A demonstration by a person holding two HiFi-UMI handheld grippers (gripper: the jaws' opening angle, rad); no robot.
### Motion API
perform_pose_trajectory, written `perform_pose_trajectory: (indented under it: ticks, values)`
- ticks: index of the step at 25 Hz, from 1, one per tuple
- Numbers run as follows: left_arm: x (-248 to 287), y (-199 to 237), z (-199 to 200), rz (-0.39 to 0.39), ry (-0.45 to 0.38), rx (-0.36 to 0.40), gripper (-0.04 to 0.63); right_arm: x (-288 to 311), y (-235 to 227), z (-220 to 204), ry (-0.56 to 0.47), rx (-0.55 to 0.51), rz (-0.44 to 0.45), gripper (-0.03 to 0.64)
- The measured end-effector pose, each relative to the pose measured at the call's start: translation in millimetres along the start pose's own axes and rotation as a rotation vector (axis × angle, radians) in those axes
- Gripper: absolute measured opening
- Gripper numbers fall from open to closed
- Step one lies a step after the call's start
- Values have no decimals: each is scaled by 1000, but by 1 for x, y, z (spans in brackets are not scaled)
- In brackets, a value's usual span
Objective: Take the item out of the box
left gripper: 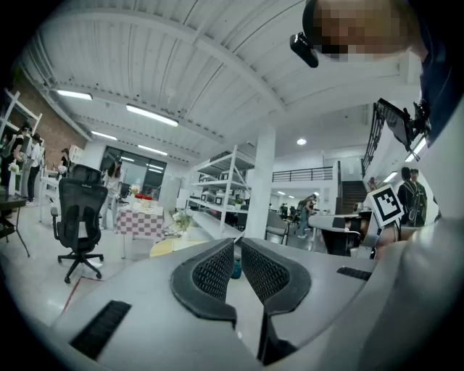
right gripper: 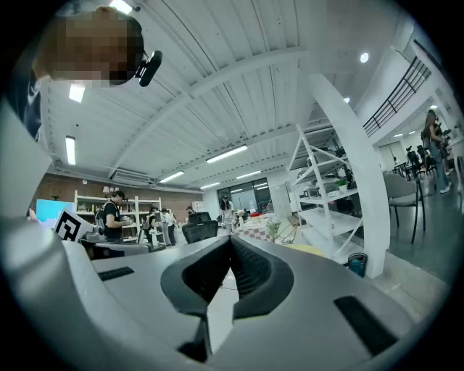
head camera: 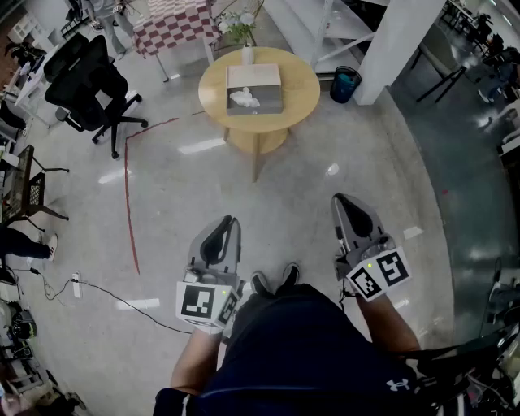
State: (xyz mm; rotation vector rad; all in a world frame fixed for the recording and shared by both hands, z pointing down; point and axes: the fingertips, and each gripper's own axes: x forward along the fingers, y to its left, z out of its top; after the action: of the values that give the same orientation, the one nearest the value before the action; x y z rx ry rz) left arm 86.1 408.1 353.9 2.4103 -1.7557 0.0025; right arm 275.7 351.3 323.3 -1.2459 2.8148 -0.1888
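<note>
A shallow open box (head camera: pixel 253 88) rests on a round wooden table (head camera: pixel 299 93) far ahead in the head view. A crumpled white item (head camera: pixel 244 99) lies inside it. Both grippers hang low by the person's legs, well short of the table. My left gripper (head camera: pixel 226 224) is shut, with nothing between its jaws. My right gripper (head camera: pixel 344 201) is shut and empty too. In the left gripper view the jaws (left gripper: pixel 237 241) point toward the distant table (left gripper: pixel 168 247). In the right gripper view the jaws (right gripper: pixel 230 238) aim across the room, with the table (right gripper: pixel 312 249) at the right.
A vase of flowers (head camera: pixel 246 50) stands on the table's far edge. A black office chair (head camera: pixel 89 81) stands left, a checkered table (head camera: pixel 171 24) behind it. A blue bin (head camera: pixel 345 83) sits beside a white pillar (head camera: pixel 394 41). A red floor line (head camera: pixel 128 195) and a cable (head camera: pixel 106 294) run at the left.
</note>
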Motion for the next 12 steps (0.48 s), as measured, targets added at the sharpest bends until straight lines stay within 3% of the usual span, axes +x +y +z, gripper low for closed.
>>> perform_pose_trajectory:
  ticks: [12]
  values:
    - [2,-15,11,-10,-15,35,43,-9,-5,3,-9,13,2,11]
